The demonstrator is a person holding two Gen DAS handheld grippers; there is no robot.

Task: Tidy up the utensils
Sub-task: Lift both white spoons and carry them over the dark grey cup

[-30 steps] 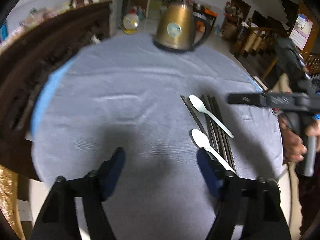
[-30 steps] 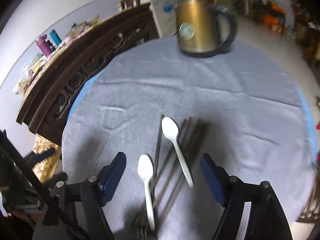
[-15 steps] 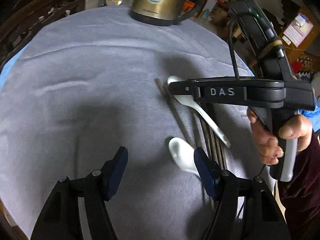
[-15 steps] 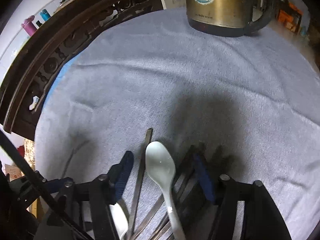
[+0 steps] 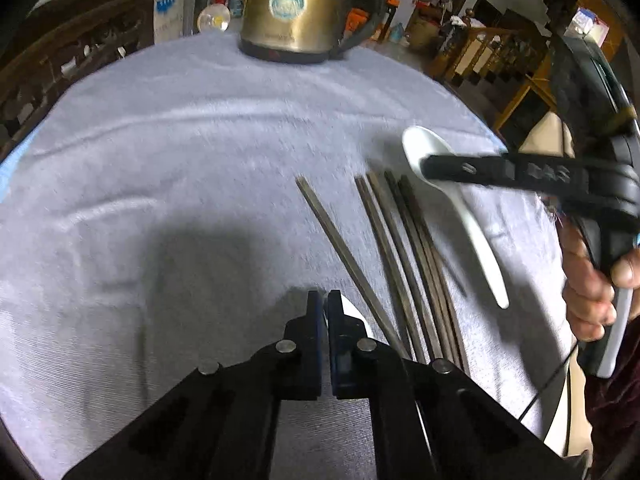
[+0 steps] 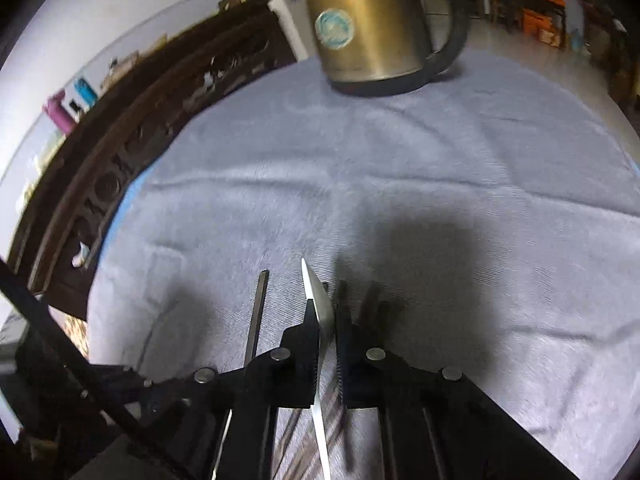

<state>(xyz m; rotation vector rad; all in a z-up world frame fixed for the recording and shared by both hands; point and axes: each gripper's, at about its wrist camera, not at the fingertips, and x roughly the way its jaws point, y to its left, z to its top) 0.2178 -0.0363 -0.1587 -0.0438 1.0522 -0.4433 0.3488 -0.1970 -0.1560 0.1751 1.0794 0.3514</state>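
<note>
A white spoon (image 5: pixel 460 208) hangs tilted above the cloth, gripped near its bowl by my right gripper (image 5: pixel 430 168); in the right wrist view the right gripper (image 6: pixel 328 316) is shut on this spoon (image 6: pixel 318 300), seen edge-on. My left gripper (image 5: pixel 324 300) is shut low over the cloth; a second white spoon (image 5: pixel 354 314) shows just beside its right finger, mostly hidden, and I cannot tell whether it is gripped. Several dark chopsticks (image 5: pixel 404 248) lie side by side on the cloth, one (image 5: pixel 340 248) apart to the left.
A brass kettle (image 5: pixel 296 8) with a black handle stands at the far side of the round table's grey-blue cloth (image 5: pixel 160 160). A dark carved wooden rail (image 6: pixel 132 132) runs along the left. Furniture stands beyond the table's right edge.
Both grippers have gone from open to shut. The right one has lifted the far spoon off the chopsticks. The left one moved down onto the near spoon.
</note>
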